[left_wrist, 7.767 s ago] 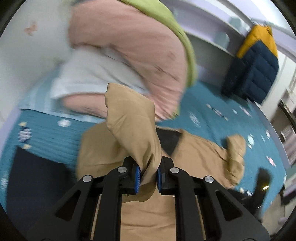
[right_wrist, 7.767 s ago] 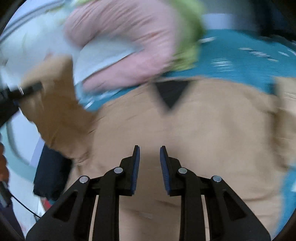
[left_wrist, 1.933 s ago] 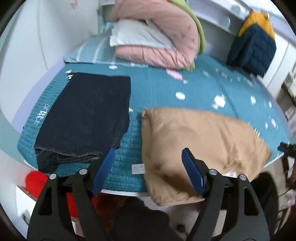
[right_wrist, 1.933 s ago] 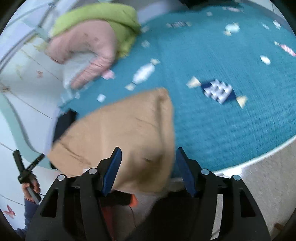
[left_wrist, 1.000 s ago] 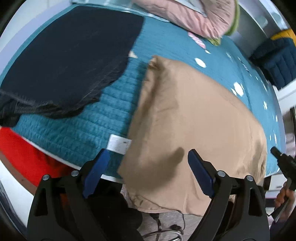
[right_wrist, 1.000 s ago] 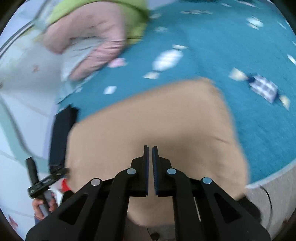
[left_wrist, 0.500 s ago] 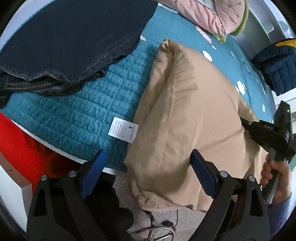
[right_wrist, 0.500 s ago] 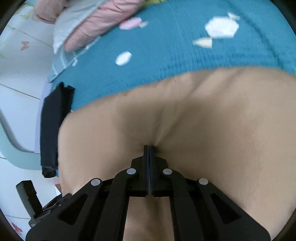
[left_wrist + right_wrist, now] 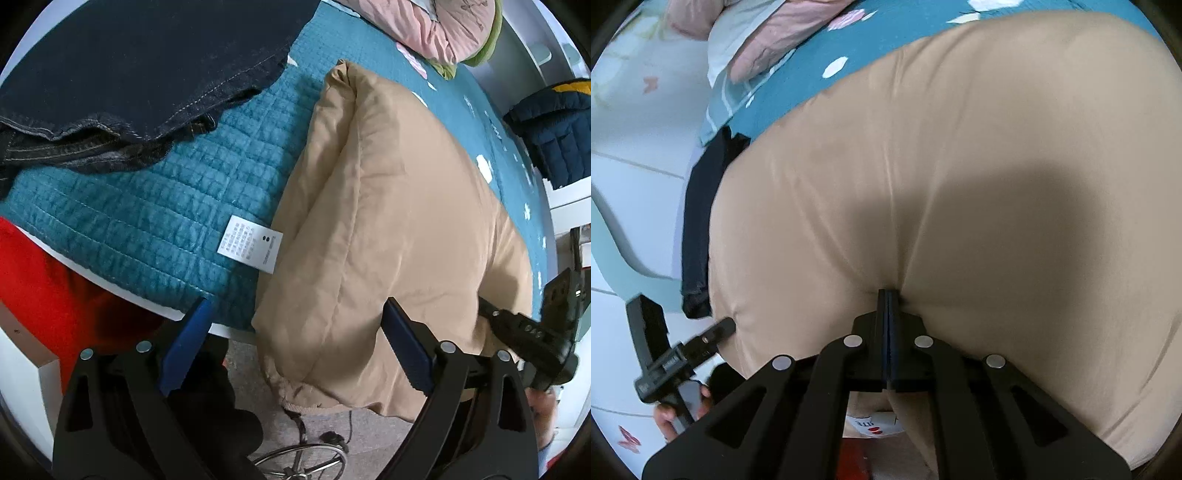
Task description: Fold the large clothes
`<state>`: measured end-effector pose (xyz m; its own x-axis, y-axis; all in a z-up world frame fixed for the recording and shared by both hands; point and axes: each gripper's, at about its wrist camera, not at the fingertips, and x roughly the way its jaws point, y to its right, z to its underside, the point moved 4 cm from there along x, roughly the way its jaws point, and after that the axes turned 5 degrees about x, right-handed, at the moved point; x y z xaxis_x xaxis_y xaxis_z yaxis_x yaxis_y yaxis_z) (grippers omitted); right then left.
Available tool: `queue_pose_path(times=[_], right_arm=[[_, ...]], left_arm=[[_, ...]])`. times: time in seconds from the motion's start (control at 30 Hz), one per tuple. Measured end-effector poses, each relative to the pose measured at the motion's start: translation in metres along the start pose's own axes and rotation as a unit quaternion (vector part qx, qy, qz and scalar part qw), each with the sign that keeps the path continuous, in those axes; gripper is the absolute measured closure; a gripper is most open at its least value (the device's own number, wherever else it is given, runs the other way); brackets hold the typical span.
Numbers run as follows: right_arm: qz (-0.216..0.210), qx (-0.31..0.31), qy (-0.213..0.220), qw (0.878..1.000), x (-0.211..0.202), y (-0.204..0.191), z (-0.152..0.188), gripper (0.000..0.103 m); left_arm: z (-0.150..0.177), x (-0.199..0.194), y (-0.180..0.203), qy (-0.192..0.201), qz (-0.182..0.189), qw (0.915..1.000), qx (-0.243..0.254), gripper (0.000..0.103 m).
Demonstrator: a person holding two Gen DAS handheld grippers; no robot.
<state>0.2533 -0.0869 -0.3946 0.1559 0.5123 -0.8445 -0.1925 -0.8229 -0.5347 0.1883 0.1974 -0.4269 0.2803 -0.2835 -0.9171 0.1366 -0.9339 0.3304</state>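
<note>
A folded tan padded jacket (image 9: 388, 206) lies on the teal quilted bed (image 9: 155, 221), its near end hanging over the bed's front edge. A white care label (image 9: 251, 249) sticks out at its left side. My left gripper (image 9: 295, 343) is wide open, its blue pads on either side of the jacket's near left corner, not touching it. My right gripper (image 9: 888, 295) is shut, its tips pressed into the jacket (image 9: 960, 166), pinching a crease of fabric. The right gripper also shows in the left wrist view (image 9: 524, 328) at the jacket's right edge.
Folded dark jeans (image 9: 122, 70) lie on the bed left of the jacket. Pink and green bedding (image 9: 443, 26) is piled at the far end. A navy and yellow puffer jacket (image 9: 554, 136) hangs at the right. A red object (image 9: 40, 291) and a chair base (image 9: 303, 458) are below the bed edge.
Both grippers have moved in closer to the jacket's near edge. The right gripper stays shut and pressed into the fabric; the left stays open.
</note>
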Motion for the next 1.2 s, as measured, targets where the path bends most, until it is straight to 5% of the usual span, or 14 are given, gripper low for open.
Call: queue_pose_path(times=[0.2,0.53,0.63,0.67,0.7,0.8,1.0,1.2], right_arm=[[0.0,0.002,-0.008,1.0,-0.004,0.01,0.03,0.103],[-0.031,0.007,0.016,0.999,-0.007,0.002,0.029,0.1],[-0.031,-0.017,0.04,0.999,-0.019,-0.009,0.033,0.093],[-0.029,-0.029,0.05,0.998,-0.024,-0.014,0.035,0.089],[-0.024,-0.042,0.063,0.997,-0.028,-0.02,0.038,0.083],[-0.017,-0.073,0.092,0.993,-0.037,-0.035,0.046,0.073],[-0.012,-0.166,0.117,0.979,-0.04,-0.077,0.075,0.057],[-0.038,-0.245,0.138,0.959,-0.047,-0.122,0.107,0.047]], left_arm=[[0.007,0.007,-0.004,-0.018,0.022,0.9992,-0.028,0.011],[0.007,0.037,0.002,-0.078,0.044,0.9948,-0.048,0.012],[0.005,0.033,0.007,-0.067,0.042,0.9959,-0.045,0.028],[0.005,0.031,0.011,-0.062,0.039,0.9966,-0.038,0.036],[0.005,0.028,0.016,-0.056,0.046,0.997,-0.029,0.058],[0.002,0.016,0.03,-0.045,0.046,0.9979,-0.01,0.077],[-0.005,-0.014,0.055,-0.008,0.03,0.9993,0.019,0.084],[-0.013,-0.055,0.099,0.032,0.065,0.9965,0.042,0.084]])
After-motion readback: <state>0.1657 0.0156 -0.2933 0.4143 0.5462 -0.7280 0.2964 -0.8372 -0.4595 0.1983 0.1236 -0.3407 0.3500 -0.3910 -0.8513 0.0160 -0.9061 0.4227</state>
